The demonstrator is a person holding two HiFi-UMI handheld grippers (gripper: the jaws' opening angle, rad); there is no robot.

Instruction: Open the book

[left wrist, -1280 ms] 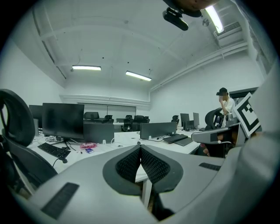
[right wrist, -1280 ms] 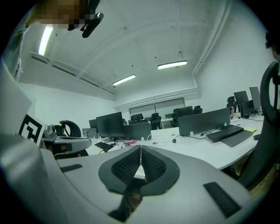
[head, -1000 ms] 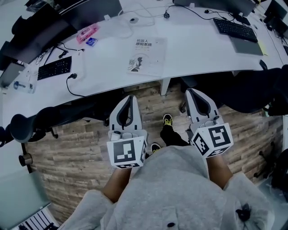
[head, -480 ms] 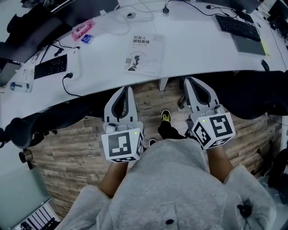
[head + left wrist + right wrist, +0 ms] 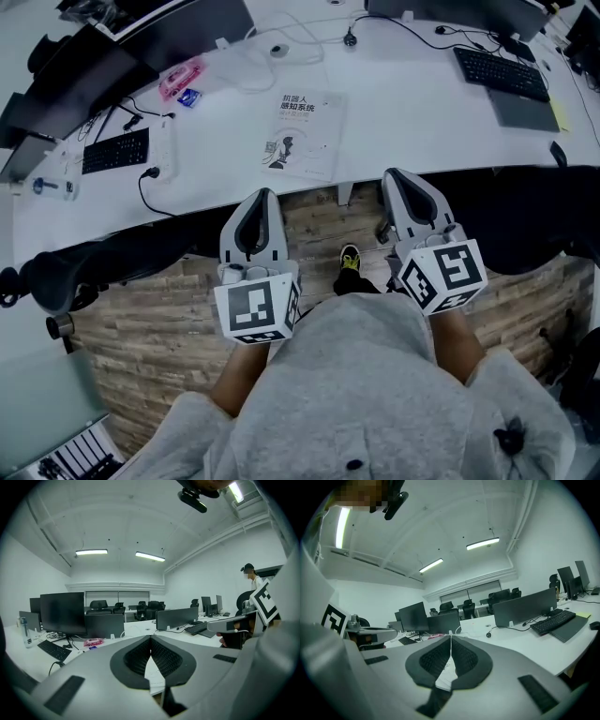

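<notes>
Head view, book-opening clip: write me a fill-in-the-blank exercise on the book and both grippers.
The white paperback book with black print lies flat on the white curved desk with its cover ___.
The left gripper has its jaws ___, nothing between them.
The right gripper also holds ___.
In the head view, the pink flat case lies to the book's ___.
Missing words: closed; shut; nothing; left.
</notes>
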